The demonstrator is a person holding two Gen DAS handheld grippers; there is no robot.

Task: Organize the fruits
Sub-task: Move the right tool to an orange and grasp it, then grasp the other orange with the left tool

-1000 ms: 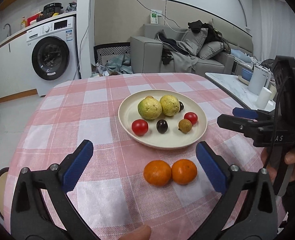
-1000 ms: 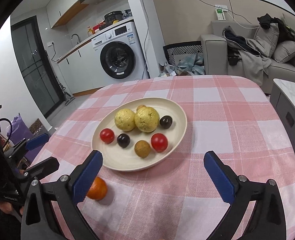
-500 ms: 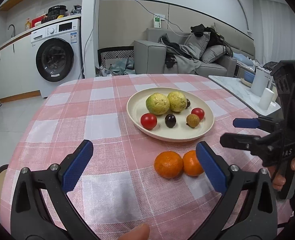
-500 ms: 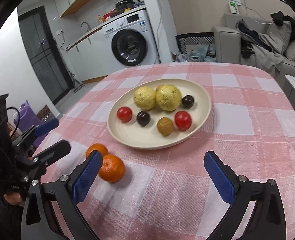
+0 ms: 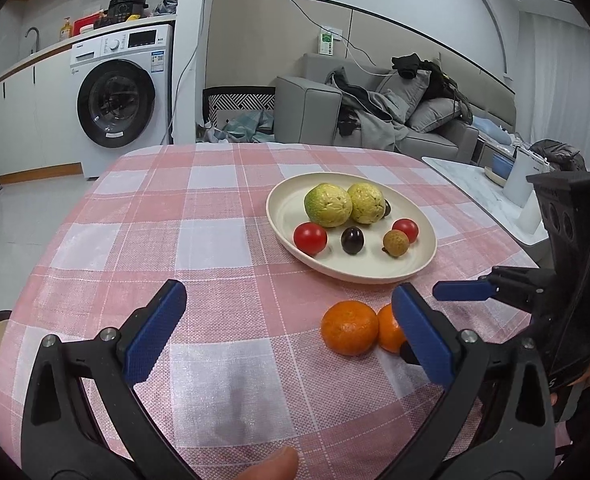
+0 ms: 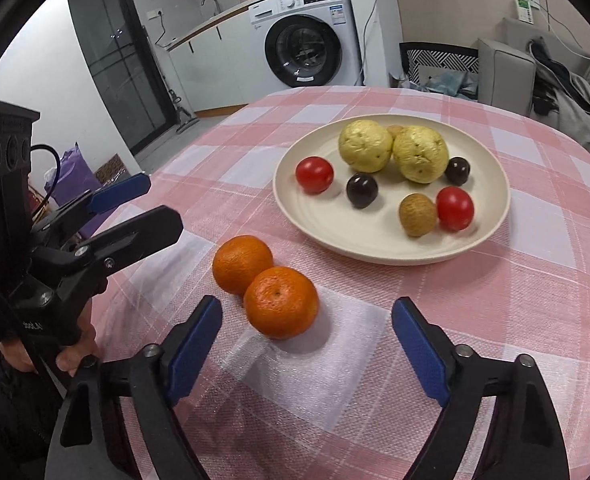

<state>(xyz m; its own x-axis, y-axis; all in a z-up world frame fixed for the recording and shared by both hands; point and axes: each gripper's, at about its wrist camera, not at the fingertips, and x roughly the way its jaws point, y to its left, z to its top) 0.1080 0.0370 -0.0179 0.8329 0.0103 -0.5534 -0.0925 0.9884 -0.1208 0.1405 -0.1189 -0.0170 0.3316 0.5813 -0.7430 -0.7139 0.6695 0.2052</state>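
Two oranges lie side by side on the pink checked tablecloth, the nearer orange (image 6: 281, 307) and the farther orange (image 6: 242, 264); in the left wrist view they show as a left orange (image 5: 349, 333) and a half-hidden one (image 5: 390, 327). A cream plate (image 6: 491, 216) behind them holds two yellow-green guavas (image 6: 419, 153), two cherry tomatoes (image 6: 314, 174), two dark grapes (image 6: 361, 190) and a brown longan (image 6: 417, 214). My right gripper (image 6: 307, 340) is open, the nearer orange just ahead of its jaws. My left gripper (image 5: 291, 332) is open and empty, left of the oranges.
The table's near and left edges drop off to the floor. A washing machine (image 5: 121, 102) and counter stand at the back left, a grey sofa (image 5: 379, 120) with clothes behind the table, and a white side table (image 5: 491, 196) with containers at the right.
Both grippers have moved nearer to the two oranges. The right gripper has swung left, so the nearer orange now sits ahead of its open jaws. No fruit has moved.
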